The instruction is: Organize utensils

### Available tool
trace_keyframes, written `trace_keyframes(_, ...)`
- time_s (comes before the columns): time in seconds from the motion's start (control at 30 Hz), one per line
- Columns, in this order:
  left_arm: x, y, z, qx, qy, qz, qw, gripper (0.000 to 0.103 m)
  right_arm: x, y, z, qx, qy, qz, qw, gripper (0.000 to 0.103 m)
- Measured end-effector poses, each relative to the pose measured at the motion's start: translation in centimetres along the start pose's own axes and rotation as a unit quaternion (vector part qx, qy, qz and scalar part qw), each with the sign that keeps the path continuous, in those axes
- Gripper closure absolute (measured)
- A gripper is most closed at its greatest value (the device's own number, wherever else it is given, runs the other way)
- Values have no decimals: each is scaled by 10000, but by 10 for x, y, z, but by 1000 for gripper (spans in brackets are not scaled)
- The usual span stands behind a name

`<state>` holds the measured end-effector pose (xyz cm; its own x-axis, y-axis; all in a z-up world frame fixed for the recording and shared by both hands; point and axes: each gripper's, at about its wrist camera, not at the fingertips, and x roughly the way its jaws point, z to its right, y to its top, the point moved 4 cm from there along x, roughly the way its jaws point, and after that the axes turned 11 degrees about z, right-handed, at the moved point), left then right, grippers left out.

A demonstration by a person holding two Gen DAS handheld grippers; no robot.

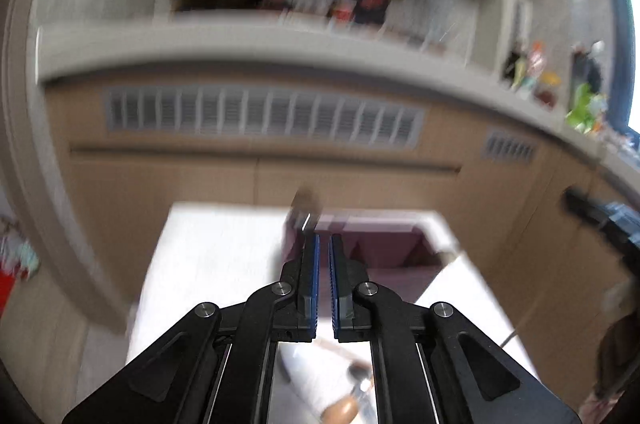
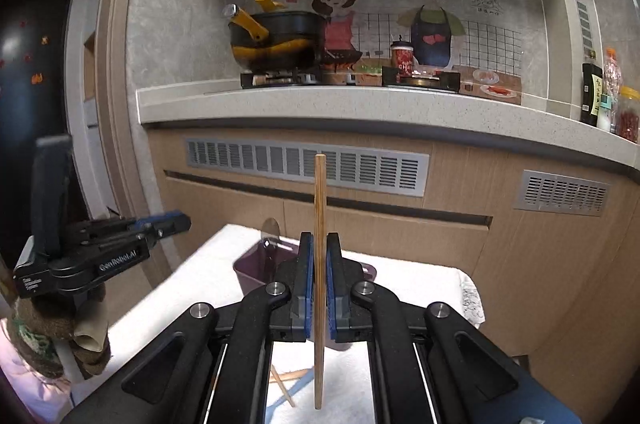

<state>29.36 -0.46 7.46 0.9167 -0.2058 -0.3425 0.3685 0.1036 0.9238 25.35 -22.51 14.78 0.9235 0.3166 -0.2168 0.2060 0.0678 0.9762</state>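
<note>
My right gripper [image 2: 319, 244] is shut on a wooden chopstick [image 2: 319, 183], which stands upright between the blue pads and sticks out above and below them. Just beyond it a purple container [image 2: 249, 274] sits on the white-clothed table [image 2: 420, 288], with a spoon [image 2: 270, 228] standing in it. My left gripper [image 2: 181, 220] hovers to the left of the container, shut, with nothing seen in it. In the blurred left wrist view, the left gripper [image 1: 324, 244] is shut over the purple container [image 1: 384, 252]. A wooden-handled utensil [image 1: 344, 408] lies below it. More chopsticks [image 2: 286, 380] lie on the cloth.
A kitchen counter [image 2: 360, 105] with a hob, a black and yellow pot [image 2: 276, 39] and bottles [image 2: 596, 91] runs behind the table. Cabinet fronts with vents [image 2: 304, 163] stand close beyond the table's far edge. A gloved hand [image 2: 36, 332] holds the left gripper.
</note>
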Motion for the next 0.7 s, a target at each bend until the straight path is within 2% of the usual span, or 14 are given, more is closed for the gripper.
trace_keyframes(0.07,17,-26,-15,-258,198,-567,9979,92,3,-8,2,17,-37,-104,9999,98)
trace_keyframes(0.1,25,-40,-23,-458,248,-870,9948,84,4,-11,3,55,-32,-149,9999,98)
trace_keyframes(0.17,40,-70,-37,-827,315,-1431,9857,73,7,-19,6,115,-37,-246,9996,98)
trace_keyframes(0.23,49,-92,-49,-1157,419,-1776,9764,70,7,-28,7,139,-57,-325,9994,98)
trace_keyframes(0.33,52,-116,-65,-1561,694,-2035,9641,64,8,-40,9,179,-49,-461,9988,98)
trace_keyframes(0.4,51,-128,-71,-1717,854,-2199,9565,52,8,-48,10,155,-79,-510,9985,98)
trace_keyframes(0.5,56,-145,-69,-1776,945,-2486,9475,51,11,-58,10,112,-146,-579,9982,98)
trace_keyframes(0.6,64,-144,-60,-1604,1070,-2502,9488,46,14,-67,11,143,-213,-636,9976,98)
trace_keyframes(0.7,80,-142,-48,-1430,1053,-2567,9500,44,13,-74,10,114,-254,-666,9974,98)
